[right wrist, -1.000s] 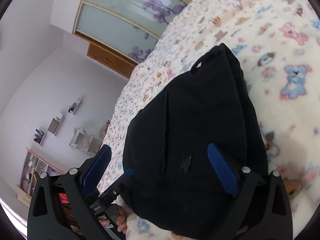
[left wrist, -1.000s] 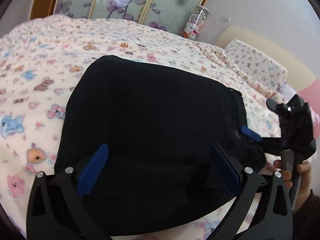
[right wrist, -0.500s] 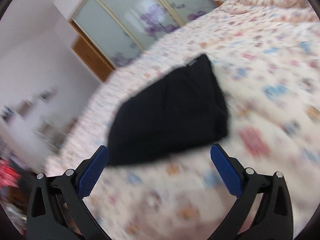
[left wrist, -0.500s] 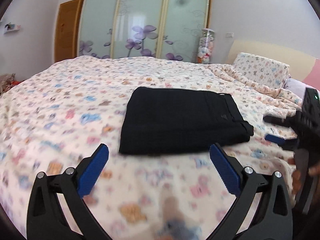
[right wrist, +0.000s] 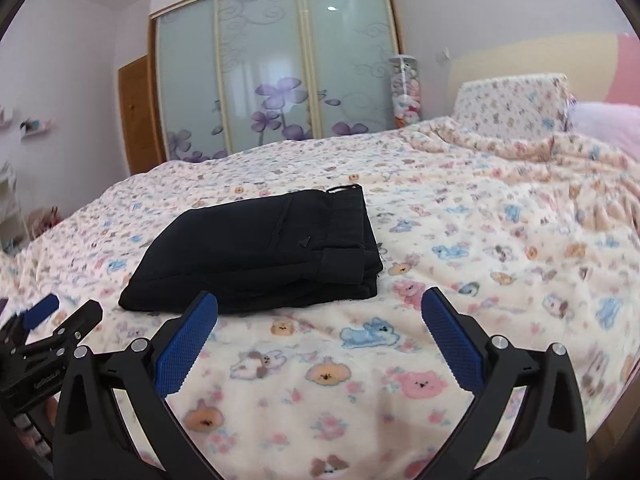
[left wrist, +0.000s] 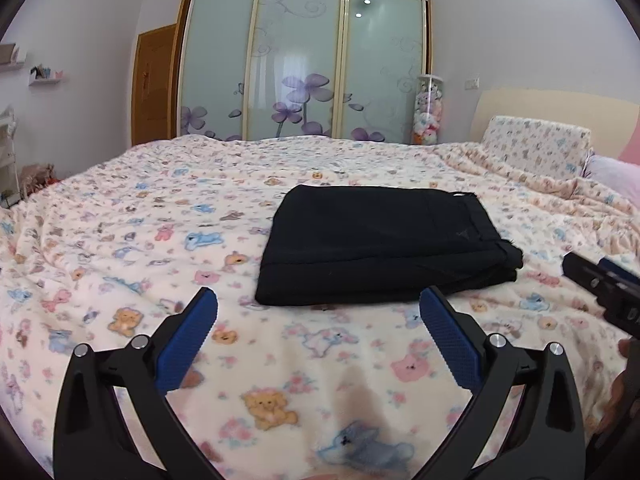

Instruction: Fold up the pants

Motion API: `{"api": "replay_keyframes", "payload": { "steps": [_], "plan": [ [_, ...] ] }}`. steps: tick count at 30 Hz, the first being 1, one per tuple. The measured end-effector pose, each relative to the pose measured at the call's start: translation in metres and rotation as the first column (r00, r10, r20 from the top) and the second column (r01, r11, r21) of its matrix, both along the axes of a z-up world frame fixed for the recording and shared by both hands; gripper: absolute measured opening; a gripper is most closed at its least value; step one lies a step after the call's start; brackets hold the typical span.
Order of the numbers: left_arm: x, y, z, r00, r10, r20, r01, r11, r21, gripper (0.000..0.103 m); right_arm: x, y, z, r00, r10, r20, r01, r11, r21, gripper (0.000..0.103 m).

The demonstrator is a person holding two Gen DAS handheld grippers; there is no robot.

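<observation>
The black pants (left wrist: 380, 248) lie folded into a compact rectangle on the bear-print blanket (left wrist: 120, 240), waistband to the right. They also show in the right wrist view (right wrist: 264, 252). My left gripper (left wrist: 318, 332) is open and empty, held back from the near edge of the pants. My right gripper (right wrist: 318, 332) is open and empty, also short of the pants. The right gripper shows at the right edge of the left wrist view (left wrist: 604, 280); the left gripper shows at the lower left of the right wrist view (right wrist: 44, 332).
A matching pillow (left wrist: 536, 148) and a pink pillow (left wrist: 616, 172) lie at the head of the bed on the right. A frosted sliding wardrobe (left wrist: 304, 64) with purple flowers stands behind the bed. A jar of plush toys (left wrist: 428, 112) stands beside it.
Both grippers have pulled back and up from the pants, which they were right over a second ago. The pants lie still, folded on the blanket.
</observation>
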State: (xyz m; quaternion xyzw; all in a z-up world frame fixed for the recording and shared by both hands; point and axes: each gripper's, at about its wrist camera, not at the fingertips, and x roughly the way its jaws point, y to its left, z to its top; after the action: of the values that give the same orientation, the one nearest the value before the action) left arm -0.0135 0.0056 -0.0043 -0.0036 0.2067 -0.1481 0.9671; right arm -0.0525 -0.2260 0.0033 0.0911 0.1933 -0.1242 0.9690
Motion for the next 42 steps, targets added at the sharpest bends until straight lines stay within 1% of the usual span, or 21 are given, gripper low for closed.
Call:
{"api": "replay_keyframes", "payload": {
  "steps": [7, 10, 15, 21, 27, 31, 38, 42],
  "plan": [
    [0.013, 0.000, -0.006, 0.998, 0.020, -0.057, -0.022, 0.999, -0.029, 0.101, 0.006, 0.011, -0.013, 0.999, -0.019, -0.031, 0.018, 0.998, -0.053, 0.102],
    [0.014, -0.002, -0.007, 0.998, 0.027, -0.054, -0.028, 0.999, -0.017, 0.101, 0.008, 0.012, -0.017, 0.999, -0.020, -0.043, 0.018, 0.999, -0.046, 0.102],
    [0.012, -0.012, -0.011, 0.999, 0.015, -0.051, -0.013, 0.999, 0.035, 0.101, 0.008, 0.017, -0.019, 0.999, -0.015, -0.050, 0.012, 0.998, -0.058, 0.102],
    [0.009, -0.025, -0.016, 0.999, 0.009, -0.046, -0.003, 0.992, 0.127, 0.101, 0.008, 0.024, -0.020, 0.999, -0.004, -0.054, -0.001, 0.997, -0.081, 0.102],
    [0.005, -0.030, -0.017, 0.999, -0.010, -0.032, 0.015, 0.988, 0.153, 0.101, 0.008, 0.025, -0.020, 0.999, -0.002, -0.053, -0.003, 0.996, -0.088, 0.102],
    [0.005, -0.028, -0.016, 1.000, 0.001, -0.031, 0.003, 0.990, 0.138, 0.101, 0.008, 0.028, -0.020, 0.999, -0.002, -0.051, -0.003, 0.995, -0.097, 0.102],
    [0.010, -0.009, -0.012, 0.997, 0.061, -0.040, -0.059, 0.997, 0.046, 0.101, 0.008, 0.028, -0.020, 0.999, 0.002, -0.047, -0.007, 0.995, -0.100, 0.102],
    [0.010, -0.008, -0.012, 0.997, 0.061, -0.042, -0.059, 0.997, 0.049, 0.101, 0.009, 0.029, -0.021, 0.999, 0.004, -0.054, -0.009, 0.995, -0.099, 0.102]
  ]
}}
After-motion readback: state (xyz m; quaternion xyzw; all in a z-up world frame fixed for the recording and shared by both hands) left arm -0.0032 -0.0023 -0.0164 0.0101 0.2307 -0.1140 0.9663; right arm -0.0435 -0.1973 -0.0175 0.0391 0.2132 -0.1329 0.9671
